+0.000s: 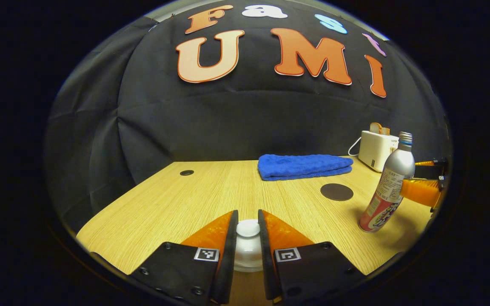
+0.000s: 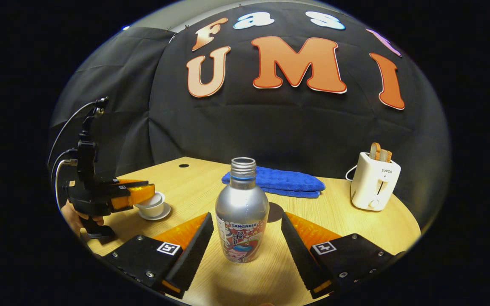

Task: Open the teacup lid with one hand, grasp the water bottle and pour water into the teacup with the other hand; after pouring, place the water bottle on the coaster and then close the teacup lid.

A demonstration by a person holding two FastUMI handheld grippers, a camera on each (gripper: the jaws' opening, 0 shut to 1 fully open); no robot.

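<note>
Table: pale wood-grain top, bearing every item below. Towel: blue, folded, lying flat far ahead of both grippers, behind the bottle as the right gripper view has it. Toaster: white, upright, two slices standing in its slots, ahead and to the right of the right gripper, well apart from it. Water bottle: silver metal with a printed lower band, uncapped, standing on the table directly between the right gripper's fingers with a gap on each side; in the left gripper view it stands off to the right, with the other gripper's fingers either side of its middle. Right gripper: fingers spread wide, released, touching nothing. Left gripper: fingers drawn close on either side of the teacup lid's knob, clenched on it as far as its own view shows; in the right gripper view it is seen far left, held by a hand, its fingers level over the cup. Teacup: white, on a white saucer, just beneath the left gripper's fingers; whether the lid is seated or raised cannot be told. Teacup lid: white, domed, round knob on top, directly between the left gripper's fingers. Coaster: dark round disc, flat on the table, ahead and right of the left gripper, between towel and bottle.
</note>
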